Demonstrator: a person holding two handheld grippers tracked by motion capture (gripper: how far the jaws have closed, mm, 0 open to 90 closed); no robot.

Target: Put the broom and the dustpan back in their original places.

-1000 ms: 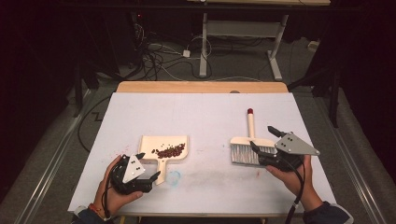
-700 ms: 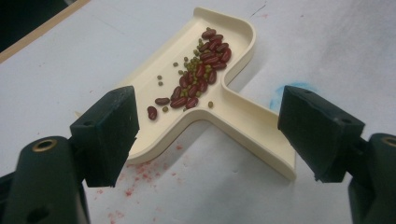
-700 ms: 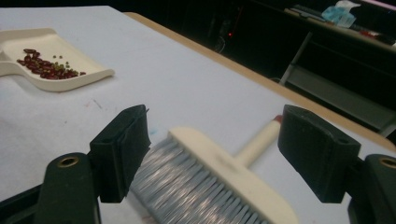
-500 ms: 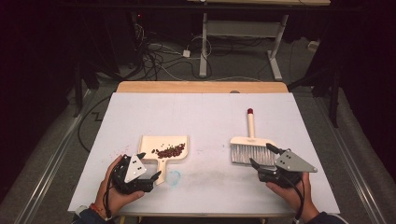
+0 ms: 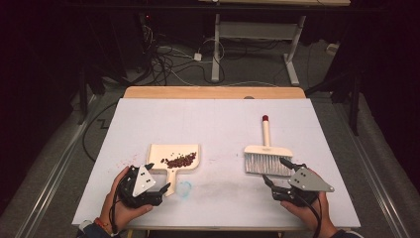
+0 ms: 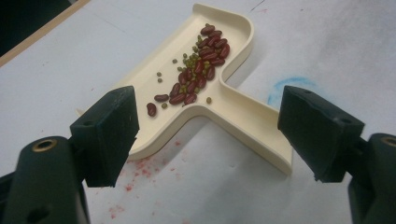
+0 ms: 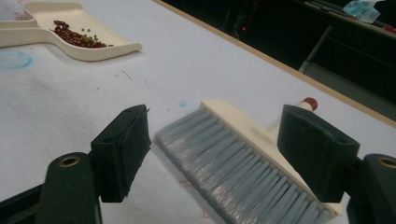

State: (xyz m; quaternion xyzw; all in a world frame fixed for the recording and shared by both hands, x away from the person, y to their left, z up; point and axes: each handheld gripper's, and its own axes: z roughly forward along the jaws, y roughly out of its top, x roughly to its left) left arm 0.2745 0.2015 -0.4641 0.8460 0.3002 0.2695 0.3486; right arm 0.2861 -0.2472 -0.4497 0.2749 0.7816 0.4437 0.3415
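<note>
Because the light, stiff dustpan (image 5: 174, 161) at the near left of the tabletop (image 5: 218, 119) carries loose beans (image 6: 196, 74), the released left gripper (image 6: 205, 135) fingers should take its handle and keep it level, while the right gripper (image 7: 212, 154), also released, faces the brush (image 5: 266, 157).

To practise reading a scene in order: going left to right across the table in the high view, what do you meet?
Left gripper → dustpan holding beans → blue smudge → brush → right gripper.
</note>
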